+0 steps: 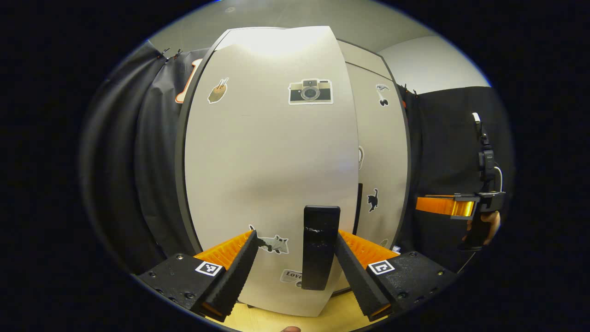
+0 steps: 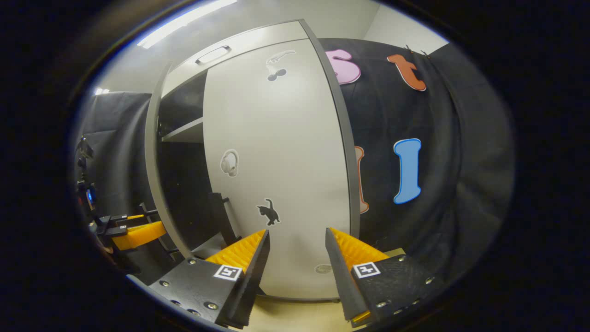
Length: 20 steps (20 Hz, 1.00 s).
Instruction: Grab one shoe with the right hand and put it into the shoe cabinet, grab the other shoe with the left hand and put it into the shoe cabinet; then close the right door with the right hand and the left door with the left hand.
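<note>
two doors face the left gripper view: the left door (image 1: 272, 175) of the shoe cabinet (image 1: 364, 60) stands close ahead, swung nearly to, with a dark gap left along its right edge, and the right door (image 1: 380, 161) lies beyond it. the left tool (image 1: 295, 244) has its fingers spread wide, one to each side of the black handle (image 1: 319, 246) on the left door; whether the right finger touches the handle cannot be told, and the left finger is clear of it. a camera sticker (image 1: 310, 91) sits high on this door. far to the right, the right tool (image 1: 442, 205) hangs in a hand (image 1: 488, 226) before the black cloth wall.

in the right gripper view, the right door (image 2: 281, 175) stands shut against the cabinet's right edge, a cat sticker (image 2: 268, 212) low on it. the right tool (image 2: 295, 244) is wide open and holds nothing, just in front of the door. left of the door the shoe cabinet (image 2: 184, 161) is open and dark, with a shelf (image 2: 184, 133) across it; the shoes cannot be made out inside. the left tool (image 2: 133, 233) shows at the far left. pale tabletop (image 2: 295, 318) lies below the fingers.
</note>
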### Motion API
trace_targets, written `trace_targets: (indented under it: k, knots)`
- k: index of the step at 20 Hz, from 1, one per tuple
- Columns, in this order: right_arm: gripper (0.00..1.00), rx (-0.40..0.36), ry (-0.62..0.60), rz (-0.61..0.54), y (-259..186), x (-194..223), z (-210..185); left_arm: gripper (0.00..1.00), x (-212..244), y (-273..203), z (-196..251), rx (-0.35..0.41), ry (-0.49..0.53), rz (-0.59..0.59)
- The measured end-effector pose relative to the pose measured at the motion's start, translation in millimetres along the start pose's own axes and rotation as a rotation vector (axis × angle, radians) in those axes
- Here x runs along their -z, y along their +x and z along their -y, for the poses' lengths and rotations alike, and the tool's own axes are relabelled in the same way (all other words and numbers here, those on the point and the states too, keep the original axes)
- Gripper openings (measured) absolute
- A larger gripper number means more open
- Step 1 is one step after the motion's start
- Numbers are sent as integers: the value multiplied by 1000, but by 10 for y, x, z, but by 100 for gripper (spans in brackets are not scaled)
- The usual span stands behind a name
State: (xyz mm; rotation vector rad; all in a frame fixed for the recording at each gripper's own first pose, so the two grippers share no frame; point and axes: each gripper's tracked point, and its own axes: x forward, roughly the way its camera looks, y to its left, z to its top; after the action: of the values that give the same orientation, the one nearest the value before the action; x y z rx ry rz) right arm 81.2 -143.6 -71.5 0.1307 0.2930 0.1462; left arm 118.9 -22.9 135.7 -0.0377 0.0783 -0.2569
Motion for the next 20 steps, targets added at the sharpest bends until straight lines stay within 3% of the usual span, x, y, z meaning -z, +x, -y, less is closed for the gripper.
trace_targets:
  k: [1, 6, 19, 20]
  knots:
    - [69, 2, -3, 2, -2, -7, 31, 99, -5, 27, -16, -7, -6, 2]
    - [72, 4, 4, 10, 30, -46, 139, 99, 3, 97, -25, -15, -77, 14]
    - [72, -23, 6, 18, 173, -74, 109, 100, -34, 308, 20, -21, -73, 12]
    - [69, -23, 5, 17, 181, -74, 107, 100, -28, 326, 24, -22, -69, 14]
